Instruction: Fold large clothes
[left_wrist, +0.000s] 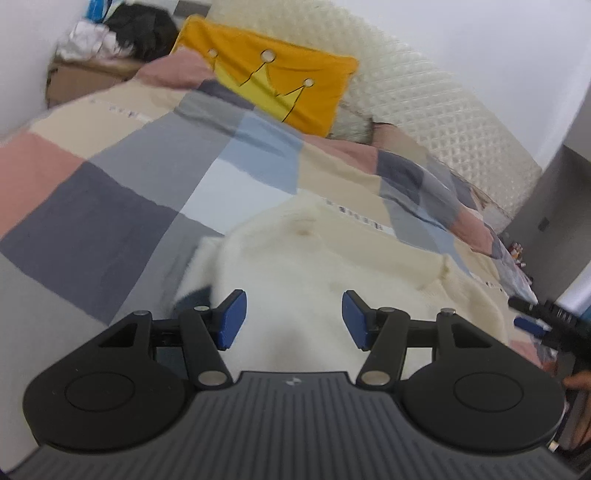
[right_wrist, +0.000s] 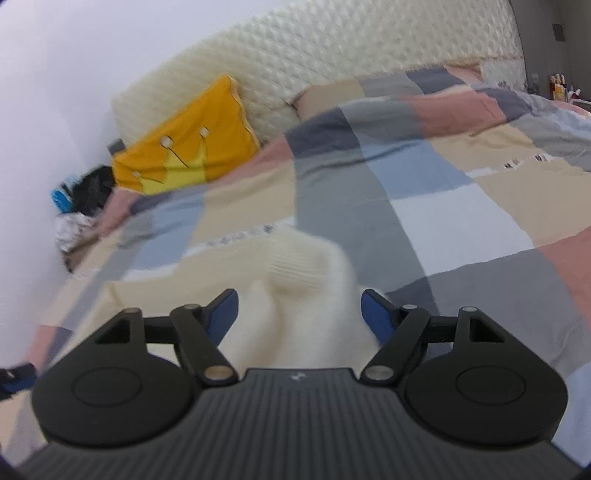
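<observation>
Patchwork bed, one cream sweater, one yellow pillow, two hand-held grippers, left hand-held gripper and right hand-held gripper, both released

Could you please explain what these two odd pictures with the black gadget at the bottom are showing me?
No robot arm is here: a person holds a two-finger gripper in each hand, each carrying a wide-angle camera looking along its blue fingers. One picture is from the left gripper, the other from the right gripper. Both look over a bed with a checked quilt and a yellow crown pillow. A cream knit garment lies on the quilt, to be folded. Both grippers are open; the garment lies between the fingers, gripped by neither.
</observation>
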